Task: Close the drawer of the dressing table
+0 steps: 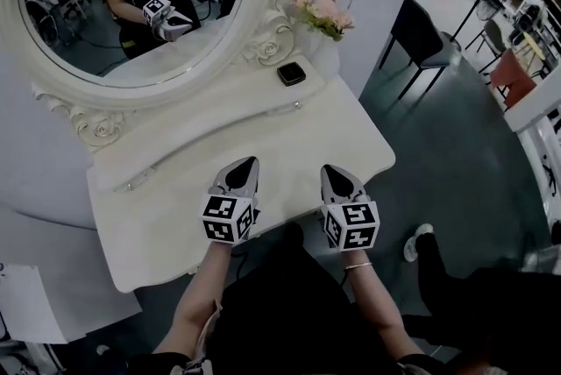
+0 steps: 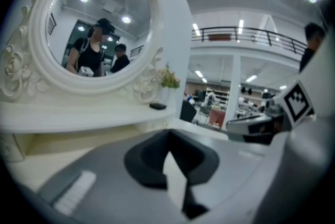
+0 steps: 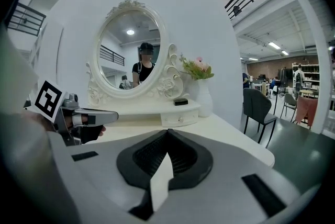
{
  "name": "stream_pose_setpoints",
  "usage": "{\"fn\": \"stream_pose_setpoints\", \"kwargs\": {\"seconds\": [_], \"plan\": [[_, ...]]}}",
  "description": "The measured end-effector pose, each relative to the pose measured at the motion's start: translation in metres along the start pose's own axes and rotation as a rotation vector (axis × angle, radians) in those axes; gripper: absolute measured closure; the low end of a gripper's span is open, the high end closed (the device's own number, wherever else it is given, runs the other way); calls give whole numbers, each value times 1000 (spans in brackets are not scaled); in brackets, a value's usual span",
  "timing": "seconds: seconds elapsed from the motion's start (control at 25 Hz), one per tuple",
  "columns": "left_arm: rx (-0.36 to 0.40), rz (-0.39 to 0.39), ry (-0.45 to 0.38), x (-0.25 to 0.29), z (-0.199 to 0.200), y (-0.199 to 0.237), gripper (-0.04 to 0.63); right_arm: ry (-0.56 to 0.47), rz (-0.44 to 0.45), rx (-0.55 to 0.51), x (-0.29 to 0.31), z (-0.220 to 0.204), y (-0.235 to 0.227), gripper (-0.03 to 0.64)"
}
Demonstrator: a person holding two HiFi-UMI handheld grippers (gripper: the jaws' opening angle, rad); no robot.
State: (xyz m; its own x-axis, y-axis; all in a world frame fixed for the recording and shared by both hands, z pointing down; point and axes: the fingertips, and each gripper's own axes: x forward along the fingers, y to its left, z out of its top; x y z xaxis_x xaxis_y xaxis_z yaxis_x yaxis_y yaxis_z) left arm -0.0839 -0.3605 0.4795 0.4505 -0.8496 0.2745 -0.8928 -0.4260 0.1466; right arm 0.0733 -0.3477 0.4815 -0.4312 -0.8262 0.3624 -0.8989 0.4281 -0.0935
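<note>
Currently both tools are clenched on nothing. The right tool (image 1: 333, 174) and left tool (image 1: 247, 165) hang side by side over the bench's (image 1: 263, 150) near edge. I take the drawer (image 3: 180, 119) to be the small one under the right end of the raised shelf (image 1: 219, 106), below the mirror (image 1: 131, 5). It lies roughly dead ahead of the right tool, well apart with bare bench between, so the right arm is nearer. Its front runs crosswise along the shelf edge, so a push would go straight away from me. It's a low, wide white panel with a single knob (image 1: 298, 106) mid-front. It looks about flush already, though I can't rule out a small gap.
</note>
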Motion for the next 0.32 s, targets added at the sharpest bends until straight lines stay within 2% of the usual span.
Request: {"fn": "stream_pose_setpoints", "kwargs": {"seconds": [0.32], "plan": [[-3, -5, 2, 8, 1, 8, 591, 9, 10, 2, 9, -2, -3, 612]]}}
